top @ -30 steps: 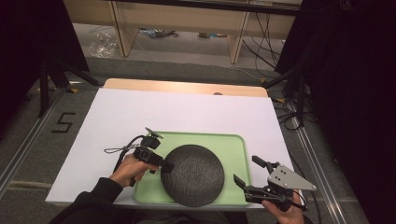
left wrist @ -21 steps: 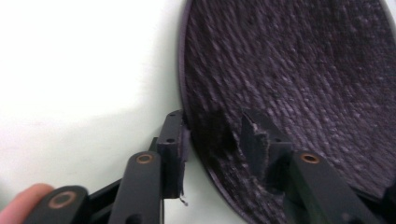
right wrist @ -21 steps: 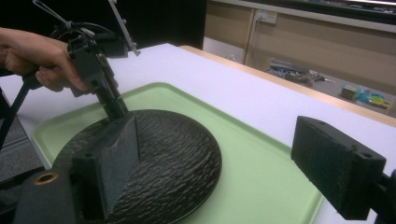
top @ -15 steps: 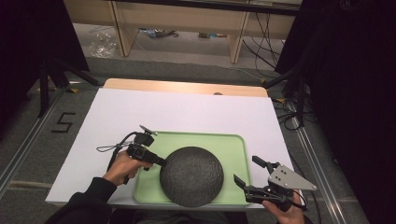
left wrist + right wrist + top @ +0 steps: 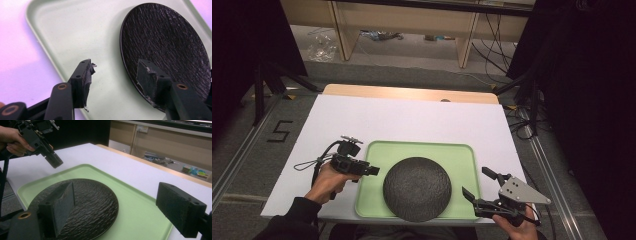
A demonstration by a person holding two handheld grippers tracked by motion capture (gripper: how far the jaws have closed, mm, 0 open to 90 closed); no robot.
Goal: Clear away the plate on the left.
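A round black plate with a rough texture lies on a pale green tray, at the tray's front middle. My left gripper hovers over the tray's left rim, a little left of the plate. Its jaws have just been opening, and in the left gripper view the left gripper stands open above the tray with nothing between its pads, the plate just beyond its right jaw. My right gripper is open at the tray's front right corner. In the right gripper view the right gripper faces the plate.
The tray rests on a white table with a wooden strip along the far edge. Cables trail from the left gripper across the table's left side. Shelving and black stands are on the floor beyond.
My left gripper has drawn back to the left, away from the plate's left edge, and its jaws have spread apart. The right gripper has kept still.
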